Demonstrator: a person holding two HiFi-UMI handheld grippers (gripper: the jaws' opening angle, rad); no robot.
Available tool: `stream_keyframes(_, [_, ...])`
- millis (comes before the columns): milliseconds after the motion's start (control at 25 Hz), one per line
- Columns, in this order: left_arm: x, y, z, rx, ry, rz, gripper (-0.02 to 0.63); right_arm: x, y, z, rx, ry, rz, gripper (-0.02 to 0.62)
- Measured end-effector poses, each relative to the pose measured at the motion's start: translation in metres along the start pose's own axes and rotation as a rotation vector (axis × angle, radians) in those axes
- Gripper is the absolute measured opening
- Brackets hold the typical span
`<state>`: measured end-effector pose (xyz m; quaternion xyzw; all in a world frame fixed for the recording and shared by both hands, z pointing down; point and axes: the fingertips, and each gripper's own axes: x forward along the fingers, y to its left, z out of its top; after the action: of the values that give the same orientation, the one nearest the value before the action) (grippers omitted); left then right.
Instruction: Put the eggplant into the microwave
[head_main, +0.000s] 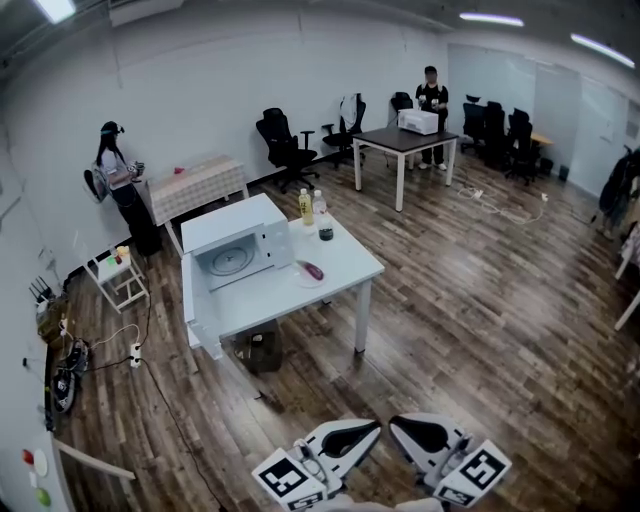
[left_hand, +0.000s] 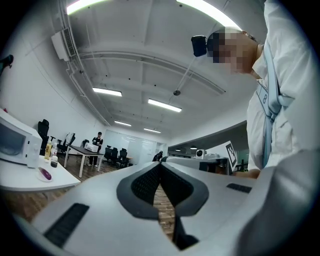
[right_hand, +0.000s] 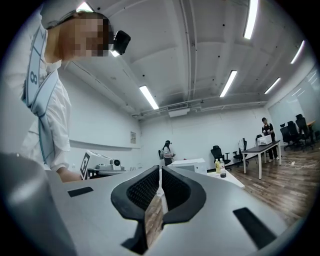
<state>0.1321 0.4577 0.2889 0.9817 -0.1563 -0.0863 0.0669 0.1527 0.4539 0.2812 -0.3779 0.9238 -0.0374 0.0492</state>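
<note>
The eggplant (head_main: 311, 270) lies on the white desk (head_main: 350, 260), well ahead of both tongs and a little to their left, just beside the microwave (head_main: 235, 250), whose cavity stands open. The left tongs (left_hand: 160, 165) and the right tongs (right_hand: 160, 170) are both clenched on nothing, so the step probably calls for walking close, releasing one pair, then gripping the eggplant across its middle. Only the head view shows the open cavity. The left gripper view catches the eggplant side-on, while the right gripper view shows the bottles (right_hand: 218, 165) but no eggplant.
</note>
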Motion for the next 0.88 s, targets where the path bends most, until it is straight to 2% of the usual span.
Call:
stream_keyframes(200, [-0.020,0.052,0.009,-0.014,-0.011,0.052,0.002,0.052,-0.008,-0.002,0.006,0.006,0.048,0.038])
stream_keyframes(440, [-0.044,0.117,0.034,0.008,-0.071,0.111,0.002,0.120,-0.018,0.001,-0.019,0.004,0.095,0.038])
stream_keyframes(640, [-0.060,0.159,0.036,-0.003,-0.072,0.122,0.002,0.161,-0.029,-0.005,-0.013,0.016,0.085,0.038])
stream_keyframes(880, [-0.057,0.185,0.030,-0.031,-0.070,0.113,0.002,0.182,-0.052,-0.013,0.001,0.020,0.066,0.038])
